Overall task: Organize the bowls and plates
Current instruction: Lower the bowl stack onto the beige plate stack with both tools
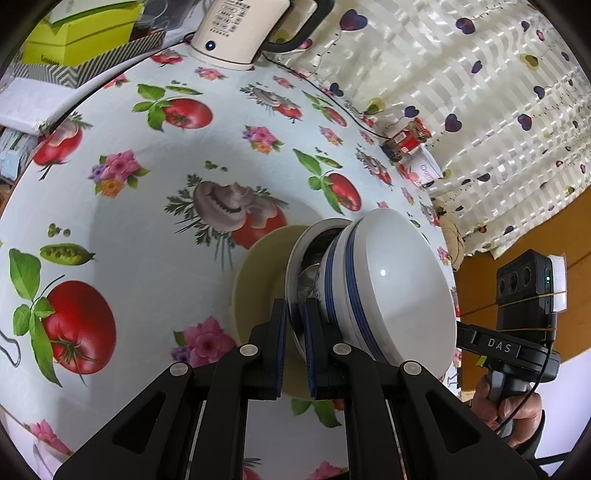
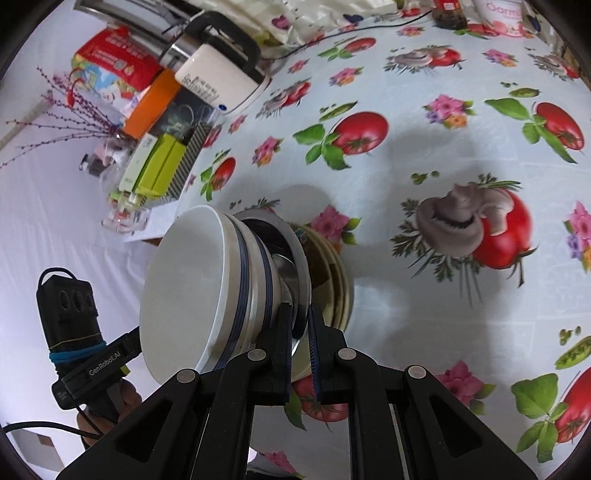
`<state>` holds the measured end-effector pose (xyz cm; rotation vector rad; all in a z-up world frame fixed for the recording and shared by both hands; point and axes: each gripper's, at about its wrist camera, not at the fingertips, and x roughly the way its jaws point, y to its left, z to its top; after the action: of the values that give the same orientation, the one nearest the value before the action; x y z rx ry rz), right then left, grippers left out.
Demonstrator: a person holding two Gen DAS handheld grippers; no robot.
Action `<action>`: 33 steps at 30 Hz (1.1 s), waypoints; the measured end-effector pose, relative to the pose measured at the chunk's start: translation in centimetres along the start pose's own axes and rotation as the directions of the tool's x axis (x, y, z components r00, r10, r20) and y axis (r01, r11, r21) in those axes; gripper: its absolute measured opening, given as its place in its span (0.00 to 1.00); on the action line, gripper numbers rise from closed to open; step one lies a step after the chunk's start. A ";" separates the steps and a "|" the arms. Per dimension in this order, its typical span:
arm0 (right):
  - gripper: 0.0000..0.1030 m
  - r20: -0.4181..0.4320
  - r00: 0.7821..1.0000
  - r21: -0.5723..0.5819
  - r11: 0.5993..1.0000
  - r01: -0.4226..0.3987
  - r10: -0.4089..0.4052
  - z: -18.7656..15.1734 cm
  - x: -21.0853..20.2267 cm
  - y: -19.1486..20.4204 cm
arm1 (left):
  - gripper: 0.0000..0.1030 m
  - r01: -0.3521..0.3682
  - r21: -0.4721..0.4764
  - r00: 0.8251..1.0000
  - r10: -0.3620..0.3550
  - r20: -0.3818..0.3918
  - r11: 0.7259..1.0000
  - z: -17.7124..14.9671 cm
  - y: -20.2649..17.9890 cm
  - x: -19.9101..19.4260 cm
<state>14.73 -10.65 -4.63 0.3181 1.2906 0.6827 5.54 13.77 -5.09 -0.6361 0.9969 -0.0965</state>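
- Bench, under a tomato-and-mushroom oilcloth, carries the stack; a kettle and boxes sit at its far edge.
- Stack: a white bowl with blue bands nests in a steel plate, over tan plates beneath. Whether the tan plates touch the bench cannot be told.
- Handling, as a judgement: heavy together, rigid, glazed and slick; the ceramics would chip or break if dropped. The thin steel rim looks the surest hold, taken from both sides.
- Left tool is clenched on the steel plate's rim; right tool pinches the same rim from the opposite side.
- Hidden: the bowl blocks the plate's centre, and the count of tan plates is unclear.
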 end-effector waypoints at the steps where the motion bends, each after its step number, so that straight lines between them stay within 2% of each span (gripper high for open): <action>1: 0.09 -0.005 1.000 -0.003 1.000 0.002 -0.002 0.0 0.2 0.1 | 0.07 -0.002 -0.005 1.000 0.002 -0.003 1.000 0.0 0.2 0.1; 14: 0.12 -0.023 0.999 -0.072 0.997 0.032 -0.034 0.5 1.2 1.2 | 0.09 -0.001 -0.009 1.000 0.001 0.017 1.000 -0.1 0.7 -0.1; 20: 0.31 0.016 0.996 -0.135 0.987 0.089 -0.088 -0.1 0.1 1.2 | 0.15 -0.067 0.011 0.995 0.066 0.072 0.998 -0.3 0.5 -1.3; 23: 0.37 0.035 0.995 -0.163 0.981 0.102 -0.097 -0.8 -0.8 1.4 | 0.15 -0.109 0.029 0.989 0.105 0.104 0.994 -0.6 -0.1 -2.1; 28: 0.43 0.075 0.990 -0.236 0.962 0.136 -0.122 -2.6 -2.4 2.5 | 0.15 -0.187 0.068 0.971 0.174 0.162 0.980 -1.9 -1.7 -3.7; 33: 0.48 0.136 0.978 -0.292 0.936 0.194 -0.161 -5.2 -3.9 3.9 | 0.15 -0.234 0.112 0.956 0.208 0.206 0.966 -3.6 -3.4 -4.9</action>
<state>8.24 -10.88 -0.77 -0.0139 1.0744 0.6875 0.57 11.11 -0.93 -0.3974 0.8601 0.0939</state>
